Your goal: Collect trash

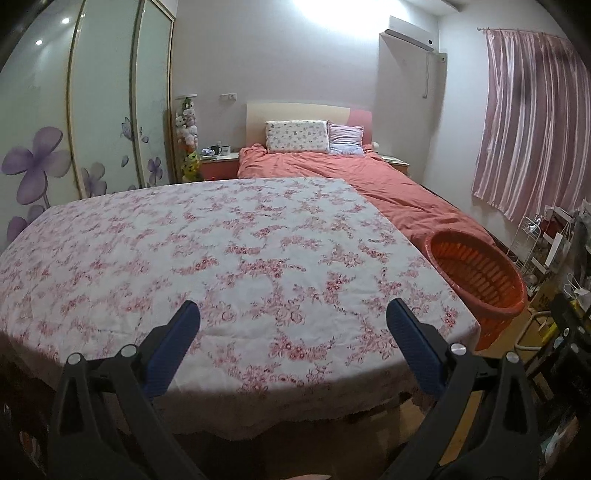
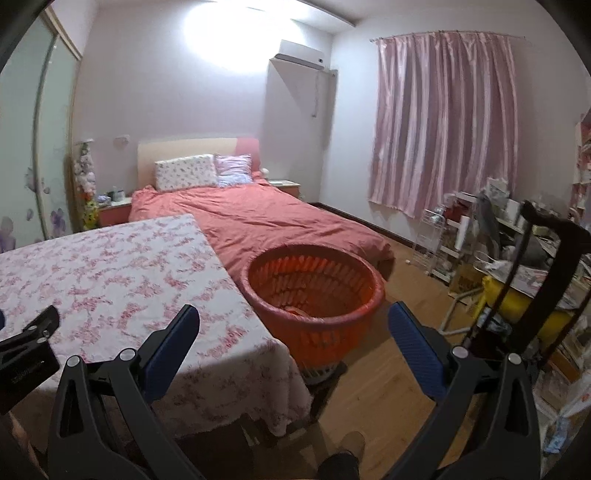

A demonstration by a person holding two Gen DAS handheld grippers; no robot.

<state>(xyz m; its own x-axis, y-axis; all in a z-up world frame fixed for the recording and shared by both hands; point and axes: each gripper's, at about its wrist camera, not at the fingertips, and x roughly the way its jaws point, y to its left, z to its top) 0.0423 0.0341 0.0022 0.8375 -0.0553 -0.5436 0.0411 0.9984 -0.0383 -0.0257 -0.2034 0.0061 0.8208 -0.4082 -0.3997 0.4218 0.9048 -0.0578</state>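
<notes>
Since no trash shows on the worktop [image 1: 221,240], I judge collection nearly done; the orange basket [image 2: 314,291] stands just beside its right edge, something pale lying inside. Left claw [image 1: 291,321] and right claw [image 2: 291,325] both gape, released. Risk: swinging right claw could tip the basket.

dim room, ceiling light [image 2: 236,33] glaring white up top, fisheye-bent edges with dark corners, slight blur.

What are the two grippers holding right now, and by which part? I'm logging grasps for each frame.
Nothing. The left gripper and the right gripper are both open, with no object between their fingers.
</notes>
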